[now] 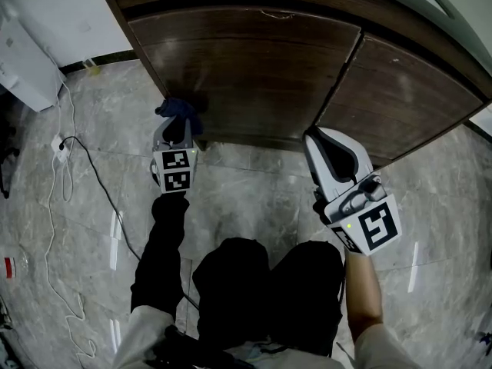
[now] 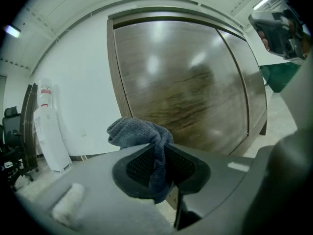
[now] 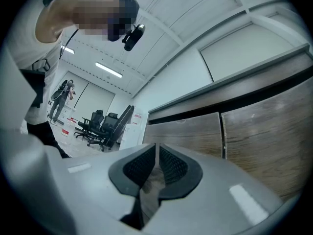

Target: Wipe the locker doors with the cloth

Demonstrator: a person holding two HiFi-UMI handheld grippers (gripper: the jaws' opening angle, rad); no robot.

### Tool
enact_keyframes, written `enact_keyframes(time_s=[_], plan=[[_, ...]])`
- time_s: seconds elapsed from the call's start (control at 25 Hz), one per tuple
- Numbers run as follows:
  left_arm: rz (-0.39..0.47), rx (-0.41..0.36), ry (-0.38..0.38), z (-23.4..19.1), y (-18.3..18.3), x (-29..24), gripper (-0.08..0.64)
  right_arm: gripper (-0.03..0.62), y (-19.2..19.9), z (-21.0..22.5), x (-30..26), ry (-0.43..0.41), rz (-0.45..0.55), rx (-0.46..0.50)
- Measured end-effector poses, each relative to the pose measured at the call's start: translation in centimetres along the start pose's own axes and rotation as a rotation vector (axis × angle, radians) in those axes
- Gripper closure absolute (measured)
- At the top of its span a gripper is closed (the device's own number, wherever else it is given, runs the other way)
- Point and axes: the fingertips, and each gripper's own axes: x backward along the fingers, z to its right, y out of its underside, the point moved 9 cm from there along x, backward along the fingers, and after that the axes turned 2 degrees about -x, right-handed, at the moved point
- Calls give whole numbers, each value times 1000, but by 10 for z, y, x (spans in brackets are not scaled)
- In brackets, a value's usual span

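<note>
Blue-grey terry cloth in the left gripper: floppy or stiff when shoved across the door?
Likely floppy: the blue-grey terry cloth bunches above and hangs limp below the left gripper. Probably light, since a narrow pinch holds it. Its fuzzy pile should drag, not slide, on the dark wood-grain locker door, so the wad may fold over.

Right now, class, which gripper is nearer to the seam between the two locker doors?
Right. The right gripper sits close by the lower end of the seam; the left gripper, shut on the cloth, is off at the outer edge of the left door.
</note>
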Motion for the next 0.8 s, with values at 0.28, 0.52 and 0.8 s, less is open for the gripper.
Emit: enact_keyframes(time_s=[0.28, 0.52, 0.8], plan=[[-75, 8, 42, 18, 41, -14, 499, 563, 1, -3, 9, 8, -20, 9], [-108, 19, 68, 29, 59, -22, 499, 563, 5, -2, 12, 19, -39, 8], [-107, 15, 81, 37, 64, -24, 499, 563, 15, -3, 11, 20, -63, -4]])
